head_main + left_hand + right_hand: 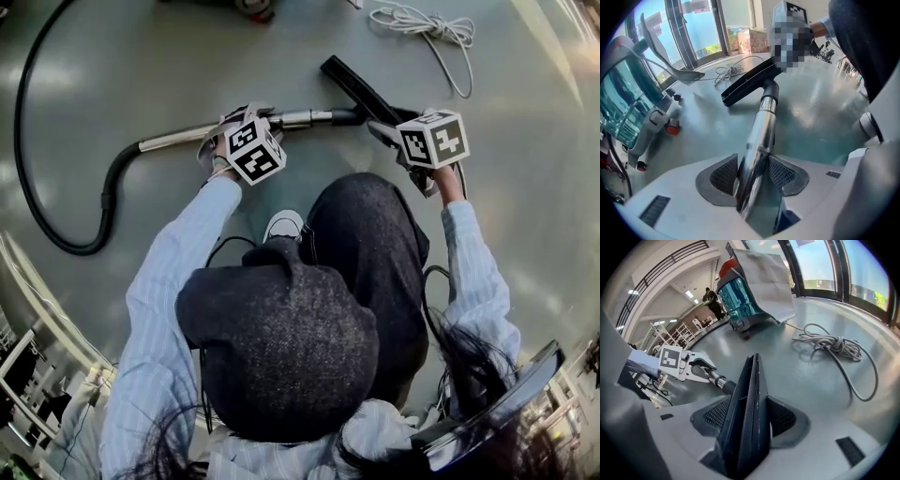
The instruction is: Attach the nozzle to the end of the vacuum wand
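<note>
A chrome vacuum wand (187,134) lies low over the grey floor, and my left gripper (242,141) is shut on it. In the left gripper view the wand (761,126) runs up between the two pads of the left gripper (752,174). The black flat nozzle (361,89) sits at the wand's far end, its neck (770,89) meeting the tube; I cannot tell how deep it is seated. My right gripper (392,131) is shut on the nozzle. In the right gripper view the nozzle (747,399) stands edge-on between the pads of the right gripper (750,417).
A black hose (52,211) loops away from the wand at the left. A coiled white cord (427,23) lies on the floor beyond the nozzle. The teal vacuum body (738,294) stands further off. The person's knee and shoe (284,225) are just below both grippers.
</note>
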`<state>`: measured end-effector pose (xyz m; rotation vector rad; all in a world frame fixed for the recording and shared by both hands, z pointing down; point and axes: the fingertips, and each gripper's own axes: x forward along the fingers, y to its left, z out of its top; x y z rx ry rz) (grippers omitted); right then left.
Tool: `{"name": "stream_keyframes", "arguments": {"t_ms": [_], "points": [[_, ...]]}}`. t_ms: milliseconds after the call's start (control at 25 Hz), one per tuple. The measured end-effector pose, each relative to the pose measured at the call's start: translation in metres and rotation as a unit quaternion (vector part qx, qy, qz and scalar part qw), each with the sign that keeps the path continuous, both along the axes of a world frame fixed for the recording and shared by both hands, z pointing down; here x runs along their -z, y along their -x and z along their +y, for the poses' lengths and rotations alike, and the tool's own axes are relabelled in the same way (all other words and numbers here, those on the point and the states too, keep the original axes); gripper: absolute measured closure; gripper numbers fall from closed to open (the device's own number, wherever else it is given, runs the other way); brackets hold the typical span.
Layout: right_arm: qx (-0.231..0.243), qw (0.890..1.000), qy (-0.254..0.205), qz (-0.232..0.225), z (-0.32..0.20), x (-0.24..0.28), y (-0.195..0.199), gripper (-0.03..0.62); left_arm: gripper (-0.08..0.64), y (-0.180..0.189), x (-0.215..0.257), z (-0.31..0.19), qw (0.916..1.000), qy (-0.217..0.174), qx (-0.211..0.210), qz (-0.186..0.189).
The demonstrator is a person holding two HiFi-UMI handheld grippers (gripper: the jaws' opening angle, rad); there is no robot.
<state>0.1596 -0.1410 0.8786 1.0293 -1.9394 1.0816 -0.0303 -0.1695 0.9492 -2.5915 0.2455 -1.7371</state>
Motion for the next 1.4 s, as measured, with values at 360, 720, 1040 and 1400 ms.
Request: {"name": "stream_keyframes", "arguments": {"t_ms": [360, 720, 1040, 1400], "points": [[-0.015, 1.000, 0.001, -0.017, 0.001, -0.010, -0.003, 0.345, 0.360, -0.006, -0.009, -0.008, 0.9998, -0.008, -0.018, -0.010], [-0.008, 0.999, -0.033, 0.004, 0.015, -0.005, -0.012, 0.342, 0.359, 0.005, 0.002, -0.007, 0.9989, -0.008, 0.041, 0.021], [-0.022, 0.996, -0.086, 0.009, 0.026, 0.043, -0.032, 0.344, 0.360, 0.012, 0.039, 0.002, 0.9898, 0.015, 0.105, 0.095], [-0.042, 0.980, -0.183, -0.066, 0.000, 0.101, 0.002, 0.344, 0.370, -0.020, 0.088, -0.020, 0.9651, 0.033, 0.154, 0.209]]}}
